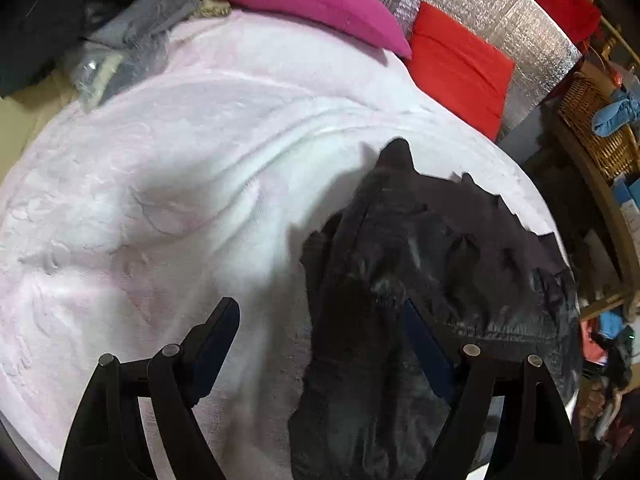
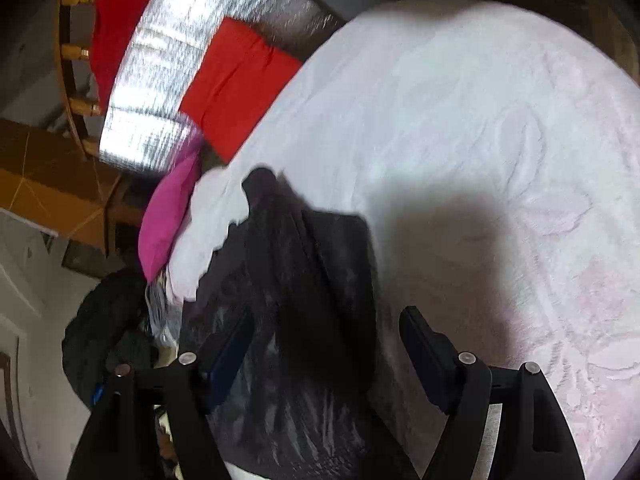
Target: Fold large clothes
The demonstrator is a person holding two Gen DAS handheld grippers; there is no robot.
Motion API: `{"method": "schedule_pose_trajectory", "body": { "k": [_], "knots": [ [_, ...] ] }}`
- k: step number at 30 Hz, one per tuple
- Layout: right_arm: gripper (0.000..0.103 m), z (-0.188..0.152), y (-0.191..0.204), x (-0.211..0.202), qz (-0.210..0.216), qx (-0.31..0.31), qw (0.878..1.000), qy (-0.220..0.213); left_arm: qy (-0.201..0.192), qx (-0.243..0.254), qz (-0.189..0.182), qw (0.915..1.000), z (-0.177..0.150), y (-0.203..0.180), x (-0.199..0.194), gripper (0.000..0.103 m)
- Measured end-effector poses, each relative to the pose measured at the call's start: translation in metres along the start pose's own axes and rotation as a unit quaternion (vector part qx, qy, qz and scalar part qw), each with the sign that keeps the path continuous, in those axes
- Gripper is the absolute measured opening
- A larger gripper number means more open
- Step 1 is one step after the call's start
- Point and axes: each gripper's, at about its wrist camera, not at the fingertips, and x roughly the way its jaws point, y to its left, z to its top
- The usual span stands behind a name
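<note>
A crumpled black garment (image 1: 432, 264) lies on a pale pink blanket (image 1: 180, 184) that covers the bed. My left gripper (image 1: 320, 308) is open; the garment's near edge lies between its fingers, with the right finger (image 1: 424, 340) over the cloth and the left finger over bare blanket. In the right wrist view the same black garment (image 2: 304, 280) lies on the blanket (image 2: 480, 140). My right gripper (image 2: 328, 320) is open, its jaws wide on either side of the garment's near part.
A magenta pillow (image 1: 312, 0) and a red cushion (image 1: 460, 68) sit at the bed's head against a silver foil panel (image 1: 500, 12). Grey clothes (image 1: 132, 36) are piled at the far left. A wicker basket (image 1: 596, 124) and wooden furniture stand to the right.
</note>
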Motion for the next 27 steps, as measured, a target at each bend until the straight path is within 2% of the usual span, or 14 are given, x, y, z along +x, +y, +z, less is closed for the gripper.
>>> {"method": "schedule_pose_trajectory", "body": {
  "k": [2,6,10,12,14,17,20,23,24,27],
  "knots": [
    [0.078,0.0,-0.001,0.01,-0.003,-0.006,1.0,0.017,0.021,0.001,-0.019,0.9996,-0.001,-0.001,0.008,0.084],
    [0.078,-0.003,-0.002,0.026,0.004,-0.02,0.999,0.049,0.042,0.003,-0.025,0.9988,-0.003,-0.001,0.019,0.084],
    [0.081,-0.008,-0.002,0.045,0.016,-0.026,0.997,0.073,0.091,-0.01,-0.073,0.9931,-0.004,0.001,0.041,0.084],
    [0.092,-0.008,0.0,0.047,0.043,-0.025,0.996,0.069,0.101,-0.017,-0.092,0.9904,-0.004,0.0,0.047,0.084],
    [0.092,-0.01,0.001,0.052,0.076,-0.014,0.994,0.074,0.106,-0.02,-0.106,0.9885,-0.005,-0.002,0.05,0.084],
    [0.092,-0.016,0.012,0.062,0.075,-0.036,0.994,0.077,0.1,-0.012,-0.106,0.9892,-0.006,-0.012,0.051,0.084],
    [0.094,-0.02,0.022,0.069,0.079,-0.048,0.993,0.075,0.081,0.009,-0.081,0.9934,-0.01,-0.029,0.048,0.084],
    [0.094,-0.024,0.031,0.07,0.121,-0.026,0.99,0.068,0.054,0.044,-0.036,0.9969,-0.014,-0.05,0.043,0.084],
    [0.093,-0.026,0.038,0.068,0.124,-0.032,0.99,0.061,0.049,0.051,-0.027,0.9971,-0.015,-0.053,0.043,0.084],
    [0.087,-0.035,0.058,0.072,0.057,-0.09,0.993,0.048,0.031,0.081,0.02,0.996,-0.021,-0.068,0.044,0.082]
  ]
}}
